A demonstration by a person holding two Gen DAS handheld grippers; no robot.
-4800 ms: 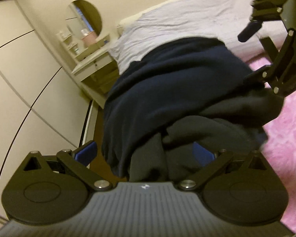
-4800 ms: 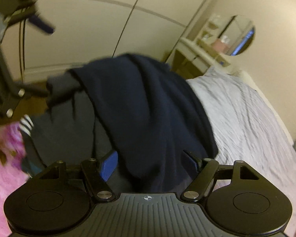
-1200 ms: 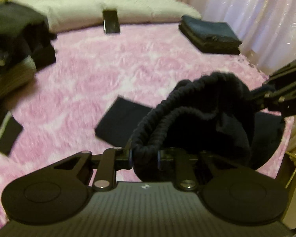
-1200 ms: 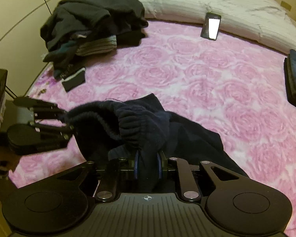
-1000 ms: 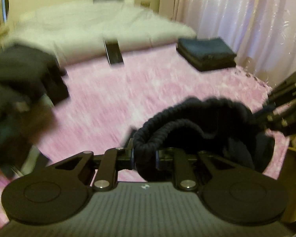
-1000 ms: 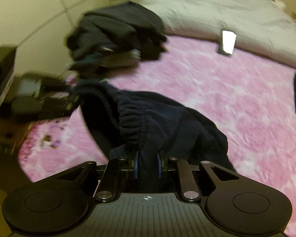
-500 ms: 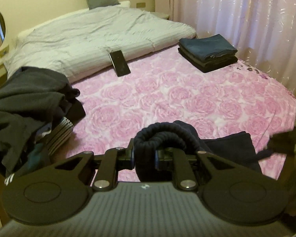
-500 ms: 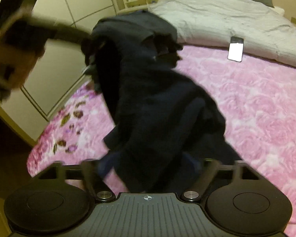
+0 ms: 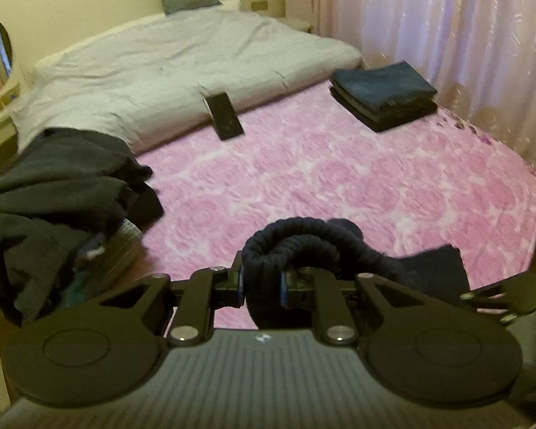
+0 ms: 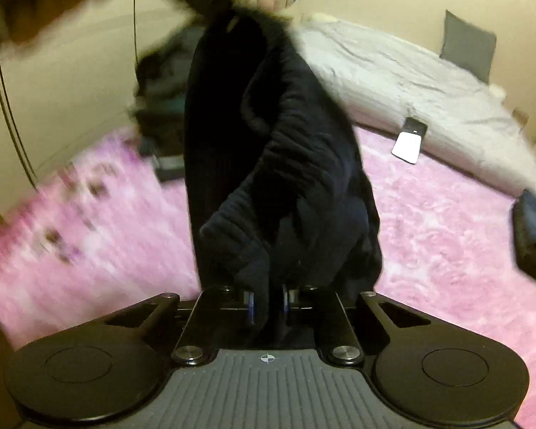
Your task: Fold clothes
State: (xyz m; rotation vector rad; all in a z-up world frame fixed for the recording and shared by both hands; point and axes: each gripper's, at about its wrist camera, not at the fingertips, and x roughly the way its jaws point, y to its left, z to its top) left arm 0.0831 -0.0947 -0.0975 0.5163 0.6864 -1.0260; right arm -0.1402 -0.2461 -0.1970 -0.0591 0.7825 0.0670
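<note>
A dark navy garment with a ribbed elastic band [image 9: 296, 239] is held by both grippers above the pink rose blanket [image 9: 339, 178]. My left gripper [image 9: 262, 284] is shut on the band. My right gripper [image 10: 267, 304] is shut on a lower part of the same garment [image 10: 268, 125], which hangs stretched up toward the blurred left gripper at the top. The right gripper also shows blurred at the right edge of the left wrist view [image 9: 511, 296]. An unfolded pile of dark clothes [image 9: 53, 186] lies at the left.
A folded stack of dark clothes [image 9: 382, 96] sits at the far right of the bed. A phone [image 9: 223, 115] lies at the edge of the grey duvet [image 9: 160, 60]. Curtains [image 9: 446, 18] hang on the right, and cupboard doors [image 10: 53, 53] stand beyond the pile.
The right gripper has shut on the garment again after opening. The left gripper has kept its hold on the band, and the garment now hangs stretched between the two.
</note>
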